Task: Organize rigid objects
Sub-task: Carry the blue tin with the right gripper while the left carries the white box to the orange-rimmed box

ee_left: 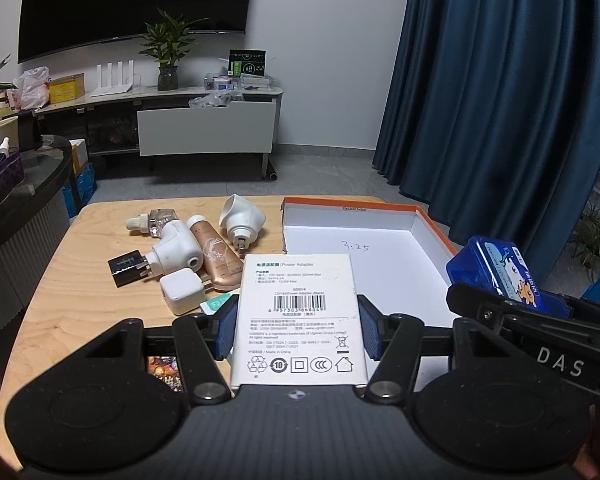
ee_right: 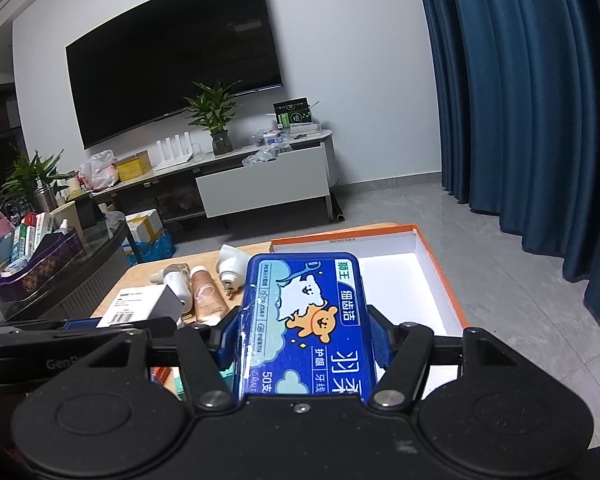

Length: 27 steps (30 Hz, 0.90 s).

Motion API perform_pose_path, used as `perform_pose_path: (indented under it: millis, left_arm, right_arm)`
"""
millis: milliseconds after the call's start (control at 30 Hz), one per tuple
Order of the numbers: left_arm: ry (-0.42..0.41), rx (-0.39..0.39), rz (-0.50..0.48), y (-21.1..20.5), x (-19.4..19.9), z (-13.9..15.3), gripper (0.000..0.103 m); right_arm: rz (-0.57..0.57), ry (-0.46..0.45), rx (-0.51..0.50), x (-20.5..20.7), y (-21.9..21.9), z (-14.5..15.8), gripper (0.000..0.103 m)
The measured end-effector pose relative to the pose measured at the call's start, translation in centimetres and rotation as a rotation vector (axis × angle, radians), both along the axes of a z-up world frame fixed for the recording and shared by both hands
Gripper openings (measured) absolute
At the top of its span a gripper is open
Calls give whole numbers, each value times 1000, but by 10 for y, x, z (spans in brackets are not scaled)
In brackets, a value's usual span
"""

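White power adapter box clamped in left claw, above worktop; blue floss case pinched in right claw, at 7 o'clock of empty tray. Risk: collision, claws crowding together. Barcode label visible only from left wrist; case's cartoon top only from right.

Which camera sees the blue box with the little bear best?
The right wrist view: the blue box fills the middle, lid and bear facing the camera, in the right gripper. The left wrist view shows only its end at the edge.
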State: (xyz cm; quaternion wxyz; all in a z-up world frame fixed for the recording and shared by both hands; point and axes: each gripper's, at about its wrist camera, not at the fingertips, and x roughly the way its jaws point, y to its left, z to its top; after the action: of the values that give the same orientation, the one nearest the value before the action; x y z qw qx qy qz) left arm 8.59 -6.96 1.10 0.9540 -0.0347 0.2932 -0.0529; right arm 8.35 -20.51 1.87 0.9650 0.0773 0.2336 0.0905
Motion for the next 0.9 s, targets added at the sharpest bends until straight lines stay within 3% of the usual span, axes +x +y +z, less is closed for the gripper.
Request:
perform_pose_path:
  millis: [667,900]
  left_arm:
    - [65,-16,-53,-21,56,-9,60]
    - [97,2,-67,-24,80,-1,60]
  right_arm:
    - [-62,38,-31,55,-13,-10,75]
    - [-88,61,-13,74,-20,-8,75]
